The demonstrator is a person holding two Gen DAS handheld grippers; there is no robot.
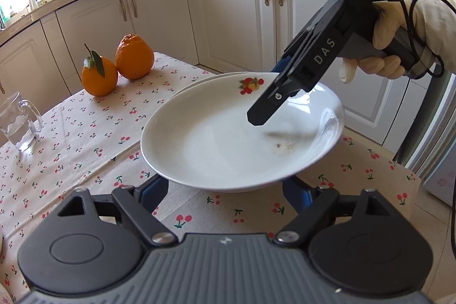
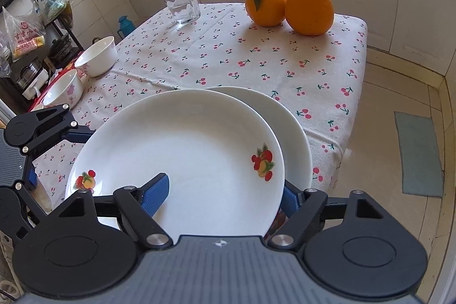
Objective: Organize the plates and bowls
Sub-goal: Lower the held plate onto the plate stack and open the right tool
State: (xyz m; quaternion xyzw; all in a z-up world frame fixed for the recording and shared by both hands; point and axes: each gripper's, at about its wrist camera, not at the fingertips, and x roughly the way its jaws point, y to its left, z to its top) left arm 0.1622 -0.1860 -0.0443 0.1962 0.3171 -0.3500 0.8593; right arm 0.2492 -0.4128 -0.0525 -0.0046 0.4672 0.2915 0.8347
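The top plate point(image 2: 182, 161) rests on a second plate point(image 2: 293, 138) at the desk's point(image 2: 228, 59) near edge, two oranges point(image 2: 309, 9) at 1 o'clock. The right hand-held gripper point(image 2: 225, 190) straddles its rim, jaws wide, pads not pressing. The left hand-held gripper point(image 1: 228, 188) gapes beneath the rim's 6 o'clock edge, holding nothing.

the lower plate point(image 2: 290, 133) is mostly covered by the top plate point(image 2: 182, 161) ahead of the right gripper point(image 2: 225, 194), only a crescent showing to its right. that gripper's right finger point(image 2: 289, 200) sits behind the top plate's rim, so any contact is unclear. the left gripper's point(image 1: 228, 190) fingertips vanish under the same plate's near edge. a smudge in the top plate, below the right gripper's tip, is too blurred to identify. the glass mug point(image 1: 17, 124) is cut by the frame's left edge.
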